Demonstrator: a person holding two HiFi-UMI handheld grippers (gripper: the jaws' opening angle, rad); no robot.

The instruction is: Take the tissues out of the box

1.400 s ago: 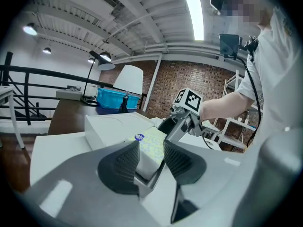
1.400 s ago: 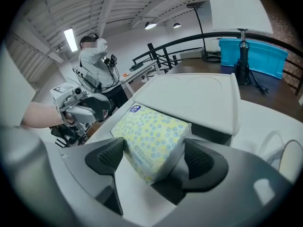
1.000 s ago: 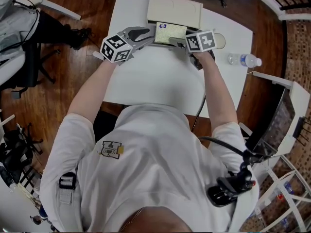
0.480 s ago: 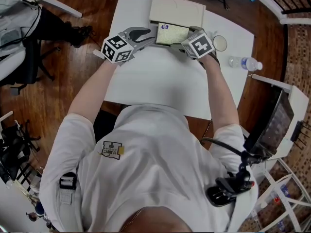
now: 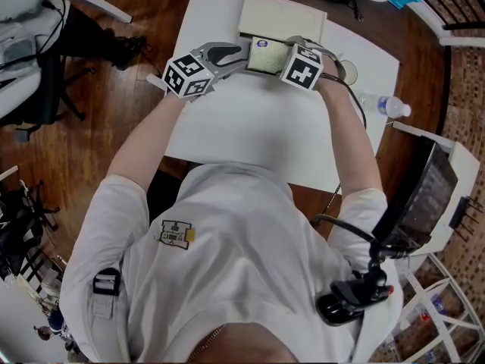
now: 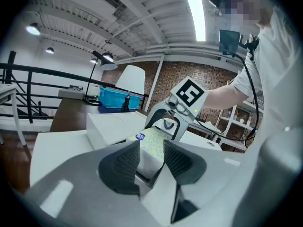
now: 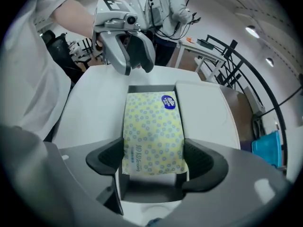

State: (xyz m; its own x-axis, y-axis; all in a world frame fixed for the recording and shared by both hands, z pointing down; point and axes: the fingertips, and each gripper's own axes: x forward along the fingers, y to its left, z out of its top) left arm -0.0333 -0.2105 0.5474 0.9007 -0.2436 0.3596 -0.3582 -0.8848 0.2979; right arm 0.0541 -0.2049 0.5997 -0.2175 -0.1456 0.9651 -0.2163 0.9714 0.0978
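White table (image 5: 250, 135): near half bare, open room toward the person. Bottle (image 5: 392, 107) at its right edge. Open box (image 5: 282, 15) sits by the far edge, lid laid back. Tissue pack (image 5: 267, 55) lies in the box, yellow with blue dots and a blue sticker. Left gripper (image 6: 151, 157) clamped on the box's end wall. Right gripper (image 7: 152, 160) points down; jaws just closed in, pads pressing the pack's sides.

On the table (image 5: 250, 127), at upper centre, the tissue pack (image 5: 267, 54) is seated in the box (image 7: 150, 190); the lid (image 5: 282, 17) is laid directly behind, a water bottle (image 5: 394, 107) near the right edge.
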